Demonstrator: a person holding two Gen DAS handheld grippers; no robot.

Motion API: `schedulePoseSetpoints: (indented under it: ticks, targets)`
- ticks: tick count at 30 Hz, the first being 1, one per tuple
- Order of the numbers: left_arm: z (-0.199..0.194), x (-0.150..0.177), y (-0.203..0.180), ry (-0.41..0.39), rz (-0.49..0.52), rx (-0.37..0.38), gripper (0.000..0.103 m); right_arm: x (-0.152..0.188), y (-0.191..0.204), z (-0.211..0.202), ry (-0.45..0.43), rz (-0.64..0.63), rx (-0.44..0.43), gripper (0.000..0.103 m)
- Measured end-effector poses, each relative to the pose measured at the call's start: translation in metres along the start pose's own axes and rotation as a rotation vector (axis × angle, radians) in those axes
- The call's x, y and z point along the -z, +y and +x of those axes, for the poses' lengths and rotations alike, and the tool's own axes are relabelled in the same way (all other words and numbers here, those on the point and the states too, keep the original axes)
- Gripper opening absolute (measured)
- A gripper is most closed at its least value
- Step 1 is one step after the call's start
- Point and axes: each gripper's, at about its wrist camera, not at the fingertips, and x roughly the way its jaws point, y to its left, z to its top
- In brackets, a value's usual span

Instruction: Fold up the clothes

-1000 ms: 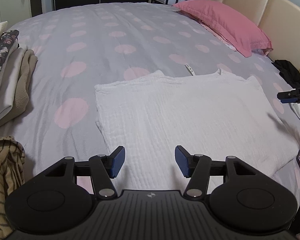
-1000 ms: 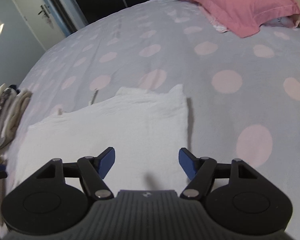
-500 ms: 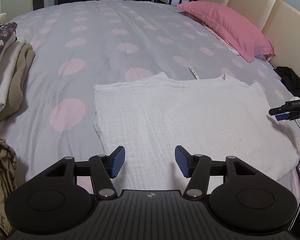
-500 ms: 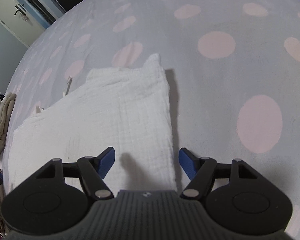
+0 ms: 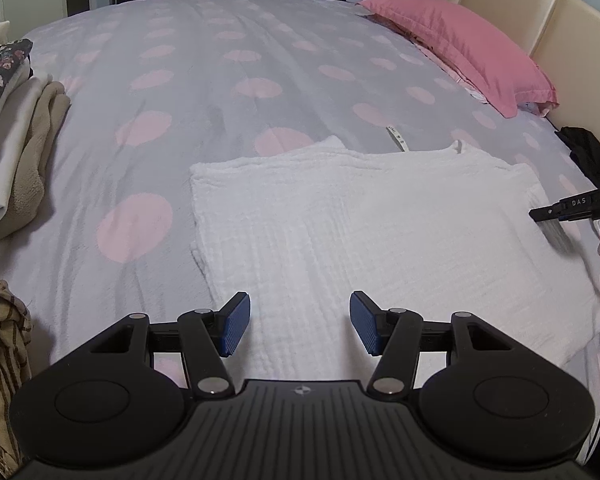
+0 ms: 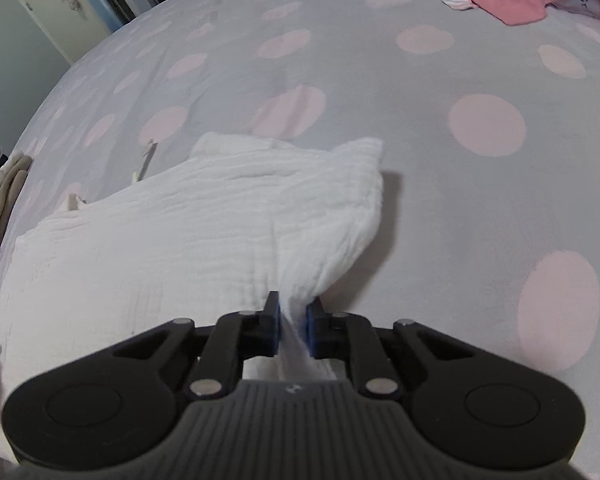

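One white garment (image 5: 364, 224) lies flat at centre frame on the dotted bedspread (image 5: 220, 80). The right gripper (image 6: 292, 322) is pinched tight on a fold of its edge, lower centre of its view. The left gripper (image 5: 299, 327) hangs wide apart and empty over the near hem. One pink pillow (image 5: 460, 44) sits upper right; one stack of folded clothes (image 5: 12, 128) at left; one striped garment (image 5: 0, 348) lower left.

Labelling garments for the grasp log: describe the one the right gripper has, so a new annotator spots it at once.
Start at the bed's grey cover with pink dots; the white crinkled garment lies flat on its near side, in front of the pink pillow. The right gripper pinches its edge. Unlike the beige and floral folded stack at left and the brown striped garment, it is pure white and spread out.
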Motion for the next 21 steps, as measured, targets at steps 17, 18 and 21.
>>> schedulePoseSetpoints:
  ticks: [17,18,21]
  targets:
    - [-0.027,-0.008,0.008,-0.085,-0.069,0.057,0.053,0.004,0.064,-0.058,-0.044,-0.017,-0.035,0.011]
    - [-0.03,-0.009,0.009,-0.094,-0.079,0.069,0.053,0.004,0.072,-0.06,-0.041,-0.016,-0.037,0.011]
    - [-0.04,-0.012,0.009,-0.126,-0.066,0.07,0.053,0.004,0.101,-0.063,-0.028,-0.026,-0.049,0.011]
